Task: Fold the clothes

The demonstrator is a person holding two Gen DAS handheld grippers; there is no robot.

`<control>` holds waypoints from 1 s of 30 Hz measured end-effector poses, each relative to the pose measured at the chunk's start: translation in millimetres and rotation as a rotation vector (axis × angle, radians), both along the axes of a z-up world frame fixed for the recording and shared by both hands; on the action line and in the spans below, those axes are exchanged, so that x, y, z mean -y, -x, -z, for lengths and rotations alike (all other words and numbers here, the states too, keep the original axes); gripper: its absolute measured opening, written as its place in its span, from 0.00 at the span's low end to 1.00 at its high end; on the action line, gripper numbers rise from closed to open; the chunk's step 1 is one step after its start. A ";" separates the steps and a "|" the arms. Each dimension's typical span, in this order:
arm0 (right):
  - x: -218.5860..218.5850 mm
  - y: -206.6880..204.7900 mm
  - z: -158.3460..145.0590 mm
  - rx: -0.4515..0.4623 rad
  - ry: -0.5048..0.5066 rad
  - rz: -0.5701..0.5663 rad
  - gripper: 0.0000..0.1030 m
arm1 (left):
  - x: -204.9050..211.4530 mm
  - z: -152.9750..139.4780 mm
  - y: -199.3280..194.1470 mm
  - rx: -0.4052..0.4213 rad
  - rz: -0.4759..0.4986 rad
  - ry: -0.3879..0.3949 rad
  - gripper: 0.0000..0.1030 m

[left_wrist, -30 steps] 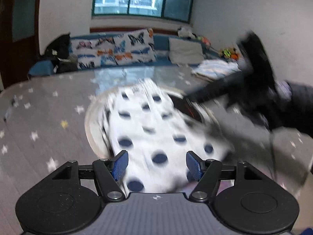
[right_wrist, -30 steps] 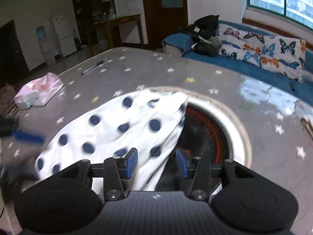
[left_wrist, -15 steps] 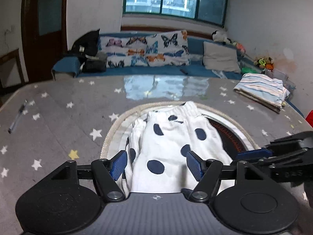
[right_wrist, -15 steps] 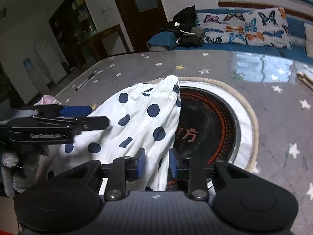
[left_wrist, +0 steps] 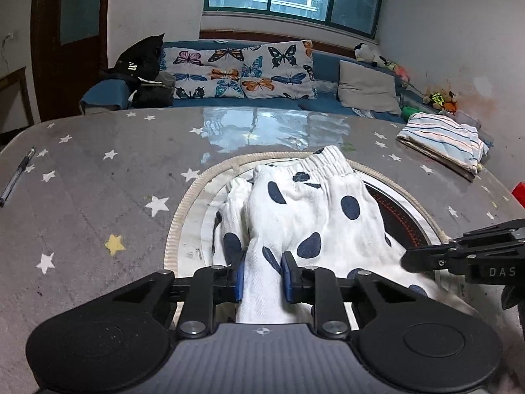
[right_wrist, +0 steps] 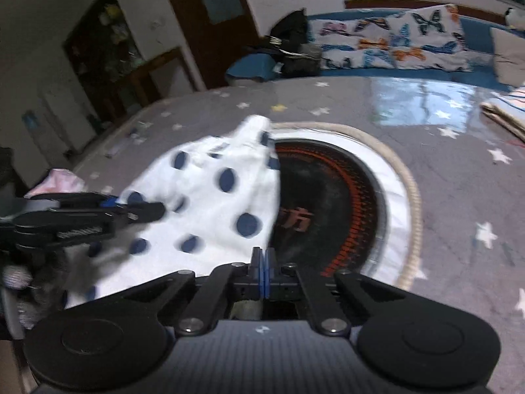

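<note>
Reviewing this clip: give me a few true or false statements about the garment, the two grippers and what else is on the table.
1. The polka-dot garment lies partly over the round burner set in the table. True.
2. The left gripper hangs over bare table. False: its jaws are closing with a bunched fold of the garment between them.
3. The right gripper stands wide open. False: its pads are together at the garment's near edge.
4. A folded striped cloth lies on the table's far right in the left wrist view. True.
5. A pen lies on the garment. False: it lies apart, on the table's left edge.
</note>
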State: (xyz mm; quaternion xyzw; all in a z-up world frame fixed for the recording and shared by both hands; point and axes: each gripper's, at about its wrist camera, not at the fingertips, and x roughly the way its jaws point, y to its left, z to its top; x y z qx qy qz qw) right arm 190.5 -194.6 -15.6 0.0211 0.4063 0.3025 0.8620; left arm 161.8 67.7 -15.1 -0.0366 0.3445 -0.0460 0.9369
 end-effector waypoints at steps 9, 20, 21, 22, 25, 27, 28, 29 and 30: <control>3.8 -14.2 -11.5 0.020 -0.049 0.031 0.06 | -6.7 -12.4 1.4 0.016 -0.007 -0.007 0.47; -42.7 -29.9 -16.9 0.083 -0.059 -0.075 0.11 | 3.1 -22.5 -19.2 0.086 -0.005 -0.052 0.28; -47.0 -30.1 -14.9 0.087 -0.038 -0.086 0.11 | 4.8 -19.2 -22.7 0.075 0.003 -0.069 0.24; -50.1 -29.8 -12.2 0.095 -0.011 -0.093 0.11 | 4.8 -15.1 -26.0 0.059 0.004 -0.081 0.21; -52.7 -29.5 -1.4 0.100 0.048 -0.101 0.11 | -0.9 -1.9 -32.1 0.018 -0.014 -0.091 0.21; -48.4 -30.4 2.0 0.084 0.043 -0.097 0.11 | -5.5 2.2 -31.4 0.013 -0.014 -0.076 0.21; -46.2 -30.6 1.5 0.082 0.035 -0.094 0.11 | -7.2 2.1 -30.5 0.013 -0.015 -0.069 0.23; -44.5 -30.5 -2.4 0.091 0.027 -0.085 0.11 | -7.9 0.2 -29.9 0.015 -0.016 -0.063 0.24; -42.7 -30.4 -6.4 0.099 0.019 -0.075 0.12 | -8.5 -1.9 -29.3 0.017 -0.017 -0.056 0.24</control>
